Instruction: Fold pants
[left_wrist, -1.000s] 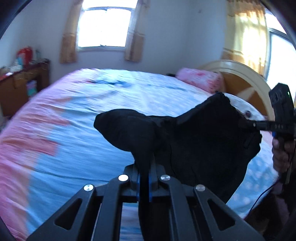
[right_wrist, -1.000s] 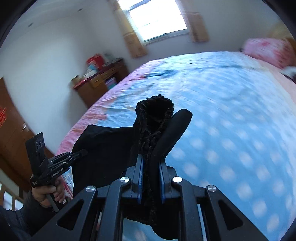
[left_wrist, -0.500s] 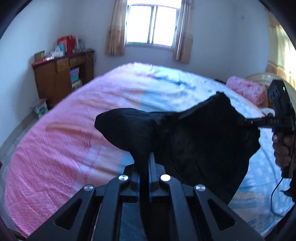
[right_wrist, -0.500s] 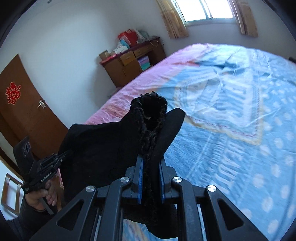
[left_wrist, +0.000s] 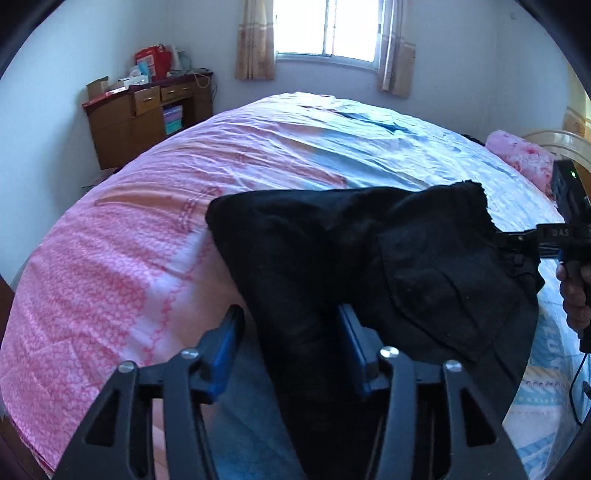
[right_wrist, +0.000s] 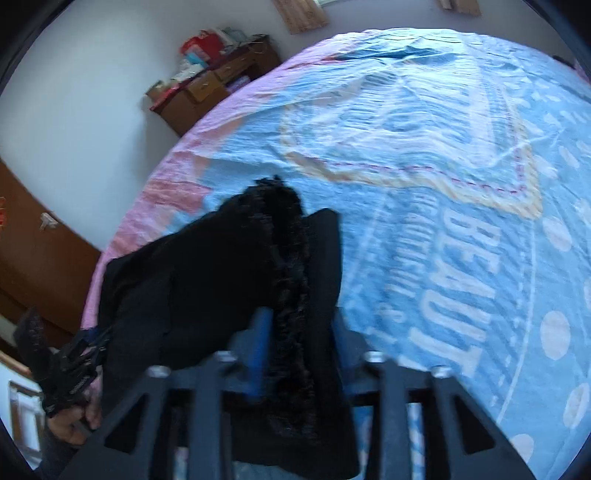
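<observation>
Bedspread (left_wrist: 155, 258) beneath: your left gripper (left_wrist: 291, 332) and right gripper (right_wrist: 299, 343) are opening around the black pants (left_wrist: 369, 258), apparently releasing them to lie there.

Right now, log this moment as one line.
pants: black, over bed | left gripper: opening, cloth between | right gripper: opening, cloth between

Matt black cloth pants (left_wrist: 369, 258) — crinkled cotton bedspread (left_wrist: 129, 258).
</observation>
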